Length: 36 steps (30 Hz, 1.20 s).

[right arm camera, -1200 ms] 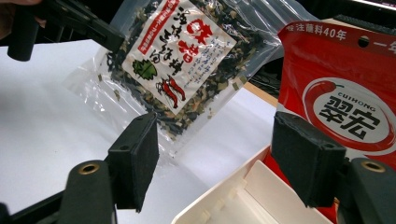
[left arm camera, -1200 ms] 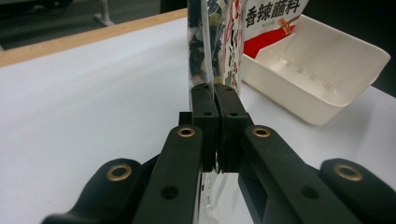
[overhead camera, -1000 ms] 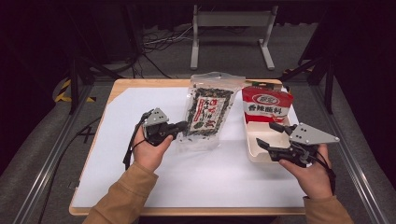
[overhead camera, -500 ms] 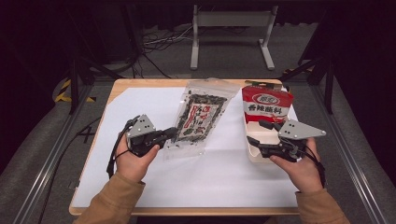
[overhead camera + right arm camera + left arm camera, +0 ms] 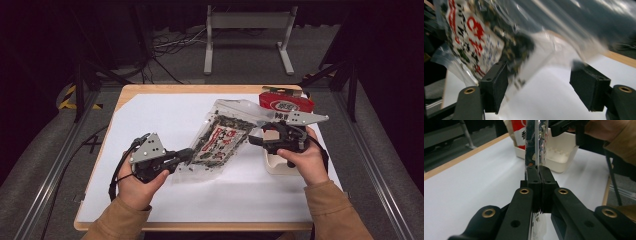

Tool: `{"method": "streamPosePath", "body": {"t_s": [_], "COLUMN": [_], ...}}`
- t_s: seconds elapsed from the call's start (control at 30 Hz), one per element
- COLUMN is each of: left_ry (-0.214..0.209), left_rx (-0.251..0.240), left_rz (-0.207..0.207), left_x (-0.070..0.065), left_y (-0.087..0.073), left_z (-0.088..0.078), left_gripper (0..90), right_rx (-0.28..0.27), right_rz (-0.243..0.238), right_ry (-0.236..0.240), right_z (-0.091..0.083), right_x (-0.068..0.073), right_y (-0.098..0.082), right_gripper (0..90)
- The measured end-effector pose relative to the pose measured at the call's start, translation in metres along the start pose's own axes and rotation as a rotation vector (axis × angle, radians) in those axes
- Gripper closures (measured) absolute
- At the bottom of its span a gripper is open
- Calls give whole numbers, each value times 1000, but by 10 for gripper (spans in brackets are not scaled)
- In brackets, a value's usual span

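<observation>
The left gripper is clenched on the clear, crinkly seaweed bag — the left gripper view shows the pinched film edge-on above the white table. The right gripper gapes wide beside the bag's other edge — glossy plastic, blurred.

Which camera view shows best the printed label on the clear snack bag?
The high view: the snack bag lies open to the camera, label complete. The right gripper view shows part of the label close but blurred. The left gripper view meets the bag edge-on, so its print cannot be read.
</observation>
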<state>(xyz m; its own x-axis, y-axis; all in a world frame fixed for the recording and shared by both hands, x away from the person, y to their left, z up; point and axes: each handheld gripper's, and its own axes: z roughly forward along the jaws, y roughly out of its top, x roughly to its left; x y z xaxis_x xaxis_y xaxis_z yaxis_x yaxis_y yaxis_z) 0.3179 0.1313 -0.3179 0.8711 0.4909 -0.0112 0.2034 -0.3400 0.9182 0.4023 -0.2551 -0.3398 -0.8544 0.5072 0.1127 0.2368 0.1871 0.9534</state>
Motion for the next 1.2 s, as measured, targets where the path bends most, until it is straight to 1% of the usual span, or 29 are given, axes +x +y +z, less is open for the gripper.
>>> {"method": "streamPosePath", "body": {"t_s": [0.1, 0.13, 0.17, 0.23, 0.27, 0.37, 0.4, 0.43, 0.47, 0.5, 0.57, 0.6, 0.63, 0.67, 0.7, 0.77, 0.83, 0.93, 1.0, 1.03, 1.1, 1.17, 1.2], "left_ry": [-15, -15, -30, -37, -55, -90, -90, -103, -97, -97, -97, -81, -81, -80, -84, -88, -91, -108, -100, -99, -100, -93, -82], "left_rx": [-8, -8, -16, -23, -29, -26, -26, -10, -10, -10, -12, -9, -9, -15, -18, -8, -2, -11, -11, -6, -7, -2, 0], "left_rz": [18, 18, 16, 10, 2, -21, -21, -22, -27, -27, -35, -27, -27, -34, -43, -42, -38, -50, -43, -45, -53, -51, -54], "left_x": [-1, -1, 0, 1, 4, 7, 7, 9, 10, 10, 12, 14, 14, 15, 17, 19, 20, 22, 23, 24, 28, 30, 31], "left_y": [0, 0, 0, -1, -2, -4, -4, -6, -7, -7, -9, -9, -9, -11, -12, -13, -15, -16, -17, -18, -20, -21, -22], "left_z": [0, 0, 0, 0, 1, 5, 5, 8, 10, 10, 11, 11, 11, 12, 13, 15, 18, 20, 21, 21, 20, 19, 18], "left_gripper": [886, 886, 886, 885, 884, 882, 882, 881, 881, 880, 880, 878, 876, 876, 872, 860, 845, 811, 765, 722, 687, 655, 647], "right_rx": [-22, -22, -36, -41, -54, -60, -60, -60, -59, -59, -61, -63, -63, -63, -68, -54, -42, -22, -15, -9, 2, 0, -2], "right_rz": [-11, -11, -8, -5, -2, -10, -10, -23, -27, -27, -47, -42, -42, -43, -46, -49, -72, -82, -84, -92, -103, -104, -109], "right_ry": [34, 34, 48, 51, 77, 103, 103, 130, 144, 144, 177, 211, 211, 225, 259, 279, 284, 287, 285, 278, 259, 246, 240], "right_z": [3, 3, 3, 2, 0, -2, -2, -3, -3, -3, -6, -8, -8, -9, -11, -14, -17, -20, -22, -24, -29, -33, -36], "right_x": [4, 4, 8, 9, 11, 16, 16, 20, 23, 23, 27, 30, 30, 31, 33, 36, 41, 44, 43, 43, 42, 42, 41], "right_y": [5, 5, 7, 8, 10, 12, 12, 15, 16, 16, 18, 20, 20, 21, 22, 25, 28, 31, 32, 33, 34, 36, 37], "right_gripper": [298, 298, 297, 311, 357, 410, 410, 463, 490, 490, 591, 658, 658, 686, 724, 752, 763, 765, 766, 766, 766, 765, 766]}}
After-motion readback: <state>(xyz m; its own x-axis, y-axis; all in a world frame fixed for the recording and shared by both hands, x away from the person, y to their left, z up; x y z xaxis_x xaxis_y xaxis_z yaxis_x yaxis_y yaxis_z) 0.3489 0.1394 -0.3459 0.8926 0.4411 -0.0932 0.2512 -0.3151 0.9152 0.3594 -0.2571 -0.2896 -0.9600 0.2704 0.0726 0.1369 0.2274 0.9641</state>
